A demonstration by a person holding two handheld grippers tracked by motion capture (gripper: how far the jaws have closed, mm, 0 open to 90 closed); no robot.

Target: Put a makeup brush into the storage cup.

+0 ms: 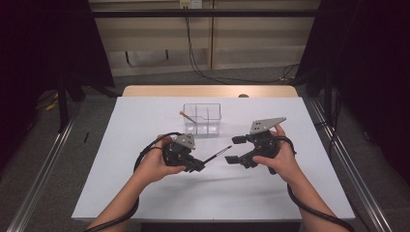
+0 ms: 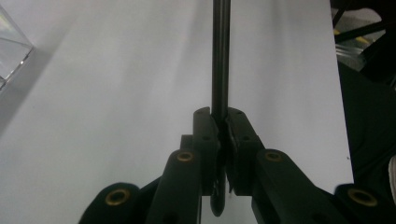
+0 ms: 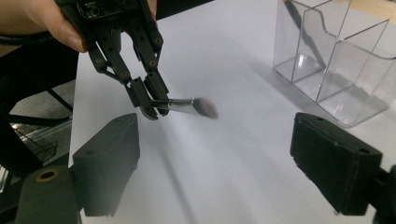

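- Table point(image 1: 145, 193): white top, across the centre and lower part of the high view.
- Clear plastic organiser point(image 1: 202, 119): upright above centre of the high view, split into compartments; in the right gripper view it sits upper right point(image 3: 336, 56).
- Right gripper point(image 1: 234, 149): centre right in the high view, held in the right hand point(image 1: 283, 157); jaws stand wide apart with nothing between them.
- Left gripper point(image 1: 199, 166): centre left, held in the left hand point(image 1: 153, 164); jaws closed tight on a brush handle.
- Makeup brush point(image 1: 217, 154): dark handle, silver collar, dark bristles, raised off the table and pointing toward the right gripper, tip just short of it; seen also at upper centre of the left gripper view point(image 2: 221, 51).
- Small stick-like item point(image 1: 186, 116): leaning in the organiser's left compartment; what it is I cannot tell.
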